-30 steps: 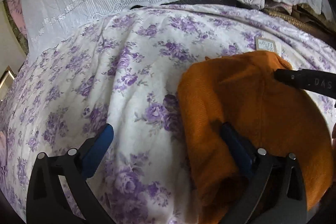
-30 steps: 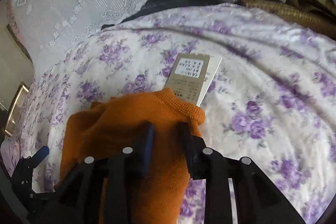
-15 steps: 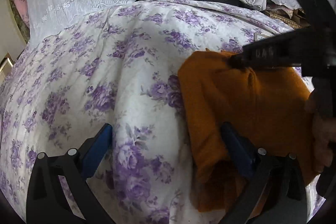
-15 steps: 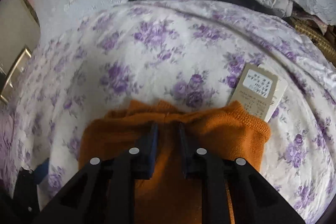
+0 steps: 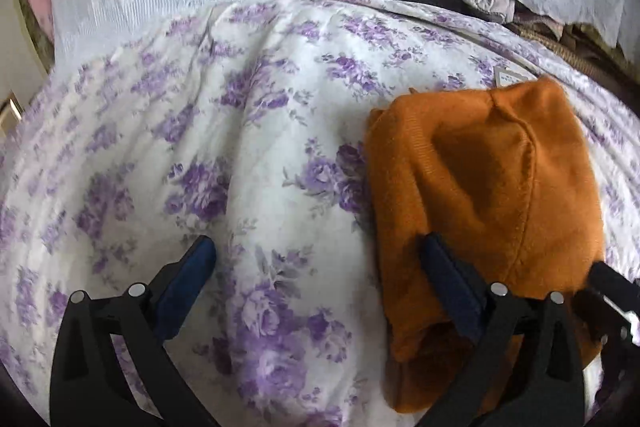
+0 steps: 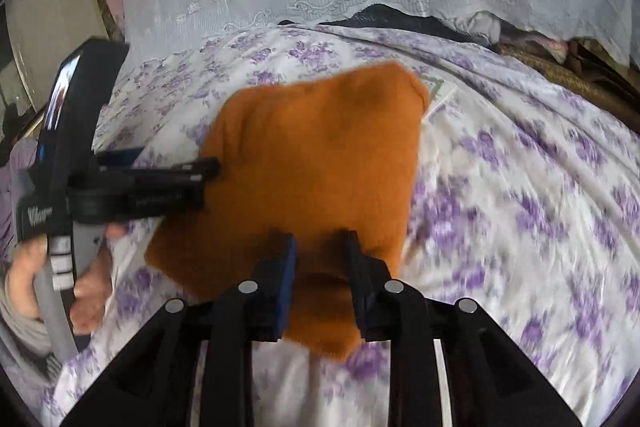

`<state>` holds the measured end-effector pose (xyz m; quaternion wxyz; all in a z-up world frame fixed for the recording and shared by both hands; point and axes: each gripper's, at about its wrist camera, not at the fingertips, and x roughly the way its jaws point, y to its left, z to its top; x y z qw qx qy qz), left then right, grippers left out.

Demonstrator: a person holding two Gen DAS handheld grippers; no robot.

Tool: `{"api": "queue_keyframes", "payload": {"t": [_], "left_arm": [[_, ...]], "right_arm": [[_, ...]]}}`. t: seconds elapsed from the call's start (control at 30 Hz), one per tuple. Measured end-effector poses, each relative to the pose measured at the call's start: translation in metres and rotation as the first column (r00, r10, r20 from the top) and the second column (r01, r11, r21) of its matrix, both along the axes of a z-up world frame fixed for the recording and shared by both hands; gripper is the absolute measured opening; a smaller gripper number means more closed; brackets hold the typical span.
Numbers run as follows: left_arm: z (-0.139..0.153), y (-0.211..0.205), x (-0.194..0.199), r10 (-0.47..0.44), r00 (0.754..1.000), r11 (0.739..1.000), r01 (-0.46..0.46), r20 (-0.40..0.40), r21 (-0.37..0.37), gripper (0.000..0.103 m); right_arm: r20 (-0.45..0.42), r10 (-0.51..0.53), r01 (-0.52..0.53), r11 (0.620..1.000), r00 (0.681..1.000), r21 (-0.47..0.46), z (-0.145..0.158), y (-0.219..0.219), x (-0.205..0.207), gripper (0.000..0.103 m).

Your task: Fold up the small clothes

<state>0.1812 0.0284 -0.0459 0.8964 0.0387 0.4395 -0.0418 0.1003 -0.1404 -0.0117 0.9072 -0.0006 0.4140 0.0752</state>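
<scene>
the orange knit garment (image 6: pixel 312 163) is lying folded on the floral bedspread (image 6: pixel 520 187), a paper tag (image 6: pixel 438 93) peeking out at its far corner. the right gripper (image 6: pixel 320 267) has just been opening its jaws, with the near edge of the knit still sitting between them. the left gripper (image 5: pixel 316 267) is standing wide apart, one finger (image 5: pixel 448 275) resting on the garment's near left part. if the right one pulls away while fabric is snagging, the fold is likely coming undone.
</scene>
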Motion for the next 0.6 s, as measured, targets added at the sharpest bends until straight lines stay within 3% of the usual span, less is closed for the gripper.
{"api": "queue_keyframes", "payload": {"t": [0.23,0.37,0.43,0.6], "left_arm": [[0.023,0.015,-0.006,0.01,1.0,0.996,-0.008,0.023,-0.092,0.099],[0.012,-0.003,-0.007,-0.032,0.999,0.999,0.033,0.02,-0.009,0.099],[0.004,-0.01,-0.006,-0.04,0.999,0.999,0.039,0.029,0.018,0.099],[0.008,-0.011,-0.009,-0.036,0.998,0.998,0.034,0.059,0.044,0.099]], "right_arm": [[0.073,-0.012,0.007,0.998,0.997,0.066,0.036,-0.006,-0.012,0.026],[-0.022,-0.027,0.029,0.995,0.999,0.095,0.003,-0.012,0.002,0.027],[-0.008,-0.027,0.028,0.992,1.0,0.121,-0.007,-0.016,0.0,0.027],[0.015,-0.04,0.037,0.988,0.999,0.15,0.016,-0.02,0.002,0.026]]}}
